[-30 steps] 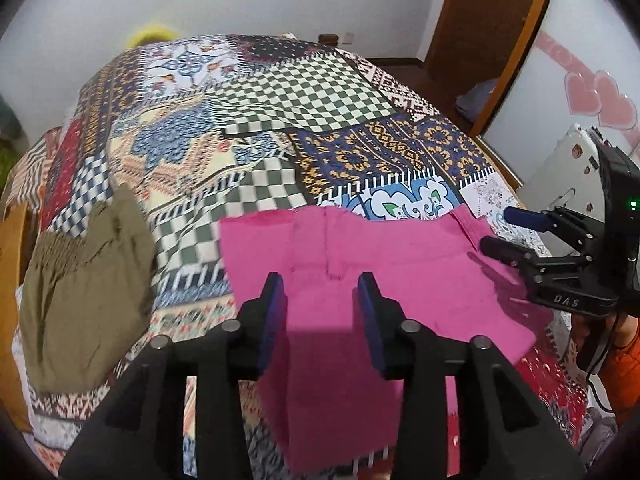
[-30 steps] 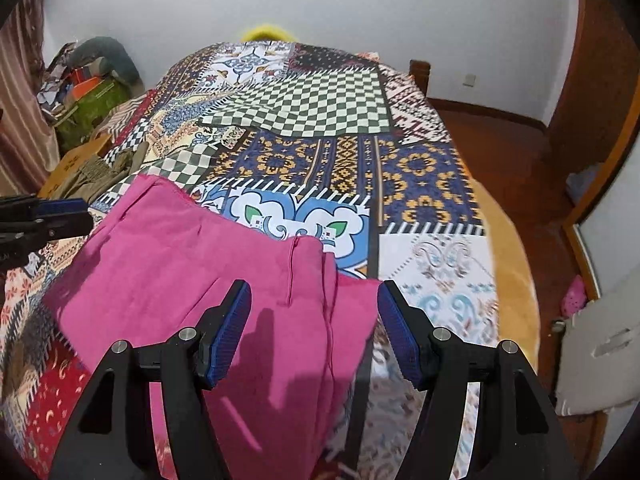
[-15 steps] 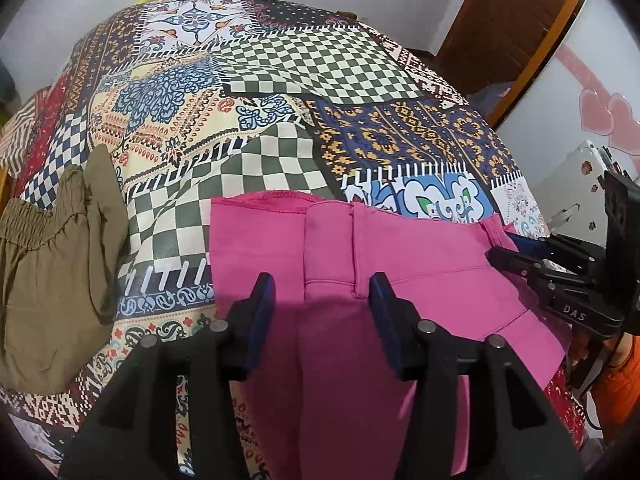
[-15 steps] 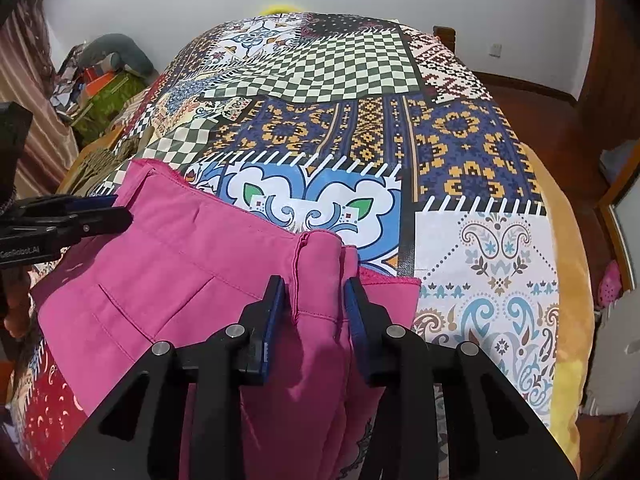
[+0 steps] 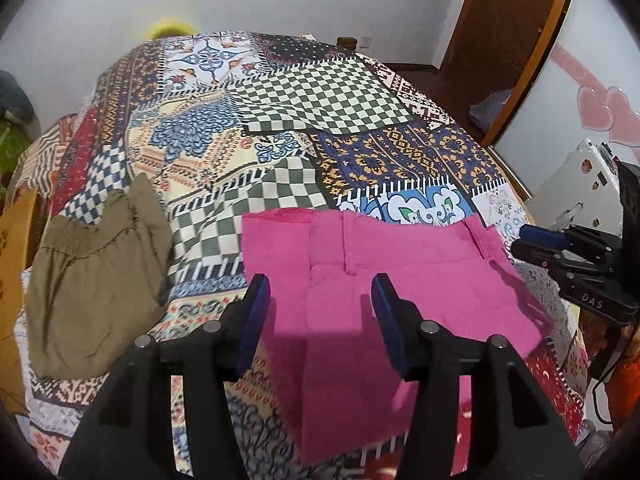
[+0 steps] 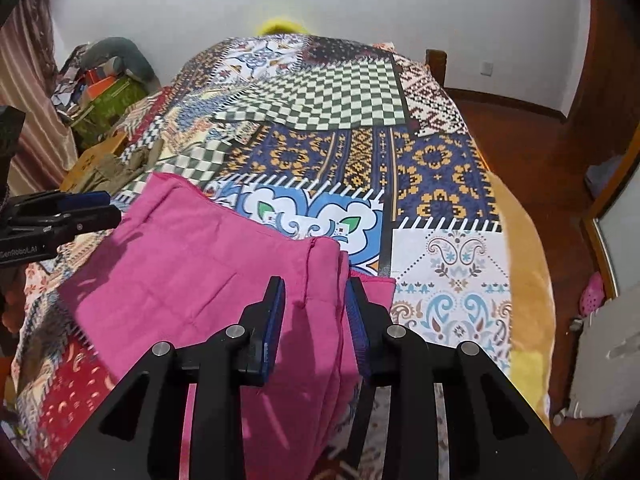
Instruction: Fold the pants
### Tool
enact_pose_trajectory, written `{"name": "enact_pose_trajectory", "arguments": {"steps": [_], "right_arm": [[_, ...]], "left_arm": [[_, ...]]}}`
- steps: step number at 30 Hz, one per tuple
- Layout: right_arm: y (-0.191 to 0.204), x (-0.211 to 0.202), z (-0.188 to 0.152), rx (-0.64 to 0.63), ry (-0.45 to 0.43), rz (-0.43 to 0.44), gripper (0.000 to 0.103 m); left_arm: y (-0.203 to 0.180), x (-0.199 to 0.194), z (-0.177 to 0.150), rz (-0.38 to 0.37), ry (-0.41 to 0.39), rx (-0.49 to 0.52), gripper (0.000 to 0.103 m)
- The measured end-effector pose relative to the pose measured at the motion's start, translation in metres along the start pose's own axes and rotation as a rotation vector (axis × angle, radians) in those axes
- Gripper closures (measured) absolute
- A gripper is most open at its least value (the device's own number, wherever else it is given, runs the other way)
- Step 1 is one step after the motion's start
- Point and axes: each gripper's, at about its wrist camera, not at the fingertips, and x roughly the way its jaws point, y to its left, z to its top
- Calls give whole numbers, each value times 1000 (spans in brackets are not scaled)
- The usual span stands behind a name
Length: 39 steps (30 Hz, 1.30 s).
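pants [image 5: 384, 280]: matt pink cloth | bedspread [image 5: 320, 100]: printed cloth | door [image 5: 504, 20]: wood

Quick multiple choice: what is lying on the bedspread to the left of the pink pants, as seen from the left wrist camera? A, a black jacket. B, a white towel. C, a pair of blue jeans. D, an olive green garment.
D: in the left wrist view an olive green garment with a gathered waistband lies on the patchwork bedspread, apart from the pink pants, with bedspread showing between them.
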Motion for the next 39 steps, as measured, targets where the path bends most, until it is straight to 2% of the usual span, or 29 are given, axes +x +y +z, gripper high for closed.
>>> {"name": "enact_pose_trajectory", "arguments": {"steps": [2,4,6,7,13,17,20,24,27,39], "right_arm": [[0,-7,-4,6,-3,-2,75],[0,-9,-8,22,3,-2,69],[-2,-11,-15,42,6,6,49],[-1,-12,-18,46,4,8,47],[-9,1,-34,111,59,28,46],[-16,11,-41,154,88,56,46],[-19,18,-42,170,102,67,42],[-20,26,-39,174,106,77,40],[-20,31,-36,180,104,86,40],[-21,30,-40,201,105,144,40]], "left_arm": [[1,-5,-5,7,4,4,50],[4,-7,-11,11,13,1,44],[7,-7,-18,9,20,-9,39],[9,-6,-21,9,25,-13,39],[20,14,-34,-32,90,-66,39],[21,24,-32,-89,102,-101,39],[17,33,-27,-116,112,-102,38],[14,43,-23,-118,116,-101,31],[23,51,-23,-160,138,-144,29],[22,39,-35,-191,149,-129,29]]}}
